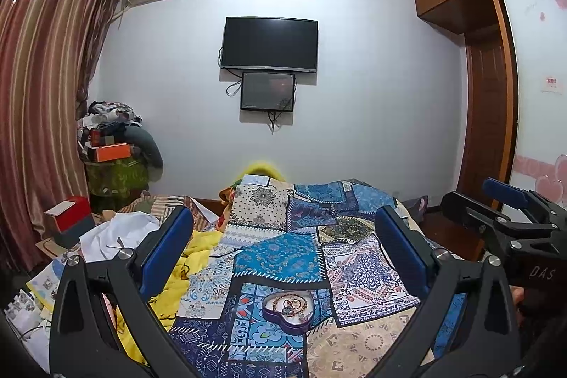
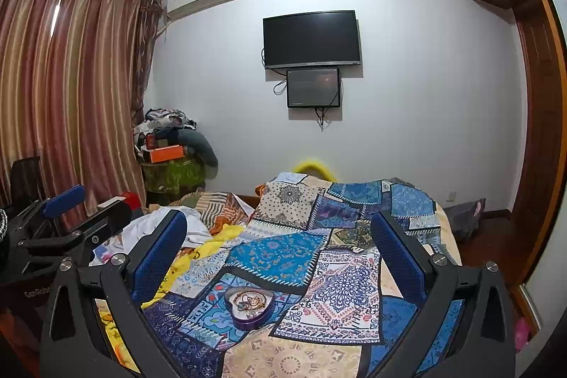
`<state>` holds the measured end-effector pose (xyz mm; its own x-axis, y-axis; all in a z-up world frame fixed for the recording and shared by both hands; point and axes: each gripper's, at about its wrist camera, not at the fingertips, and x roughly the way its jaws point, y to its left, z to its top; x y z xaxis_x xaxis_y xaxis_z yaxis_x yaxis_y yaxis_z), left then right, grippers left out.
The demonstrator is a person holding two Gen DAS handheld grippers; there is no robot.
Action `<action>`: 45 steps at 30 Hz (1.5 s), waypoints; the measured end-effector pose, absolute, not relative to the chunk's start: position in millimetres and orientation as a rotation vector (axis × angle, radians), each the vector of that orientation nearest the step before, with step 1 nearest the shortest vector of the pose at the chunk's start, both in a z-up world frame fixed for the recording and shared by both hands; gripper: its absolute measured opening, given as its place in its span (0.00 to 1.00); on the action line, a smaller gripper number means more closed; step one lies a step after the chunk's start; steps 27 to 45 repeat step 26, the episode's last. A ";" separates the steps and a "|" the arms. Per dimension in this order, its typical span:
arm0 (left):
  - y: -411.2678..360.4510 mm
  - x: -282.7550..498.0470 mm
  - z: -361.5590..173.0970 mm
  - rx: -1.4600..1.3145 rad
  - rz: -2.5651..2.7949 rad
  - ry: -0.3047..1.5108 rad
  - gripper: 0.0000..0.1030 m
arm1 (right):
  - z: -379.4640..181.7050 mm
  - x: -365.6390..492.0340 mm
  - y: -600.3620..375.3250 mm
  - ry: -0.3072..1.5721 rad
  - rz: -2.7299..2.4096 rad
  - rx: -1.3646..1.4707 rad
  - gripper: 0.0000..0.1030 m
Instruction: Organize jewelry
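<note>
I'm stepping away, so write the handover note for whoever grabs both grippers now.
Left gripper: open, empty, raised above the bed.
Right gripper: open, empty, raised alongside it.
Purple heart-shaped tin: lies open on the blue patchwork quilt, ahead of both grippers, untouched. Tangled jewelry pieces are heaped inside; which are bracelets or chains is too small to tell.
Done: nothing visible.
Left: the whole sorting job.

A purple heart-shaped tin (image 1: 290, 310) lies open on the bed, below and ahead between the claw's spread fingers, holding tangled jewelry (image 1: 290, 305).
</note>
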<state>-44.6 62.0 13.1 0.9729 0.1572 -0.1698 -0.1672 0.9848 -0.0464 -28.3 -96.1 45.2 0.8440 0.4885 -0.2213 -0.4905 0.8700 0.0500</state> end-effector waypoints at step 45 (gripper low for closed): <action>61.5 -43.2 14.3 -0.070 0.144 0.178 1.00 | 43.9 -27.1 -94.8 0.241 0.513 -0.008 1.00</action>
